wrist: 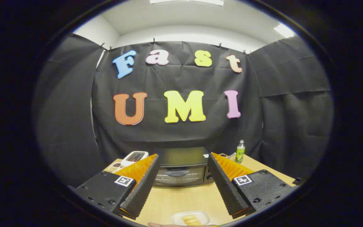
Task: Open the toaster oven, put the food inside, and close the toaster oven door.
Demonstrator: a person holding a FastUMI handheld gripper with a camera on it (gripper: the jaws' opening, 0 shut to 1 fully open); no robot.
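Observation:
A black toaster oven (181, 167) stands at the back of the wooden table (184, 197), its glass door shut with the handle across the top of the door. My gripper (183, 211) is open, its two fingers spread wide, and the oven shows in the gap beyond them. Below and between the fingertips lies a small white plate (176, 217) with a yellowish piece of food (191, 219) on it. Nothing is held between the fingers.
A green bottle (240, 152) stands to the right of the oven, near the back of the table. A white device (134, 157) and a small dish (115, 166) sit to the oven's left. Part of a hand (169, 224) shows near the plate.

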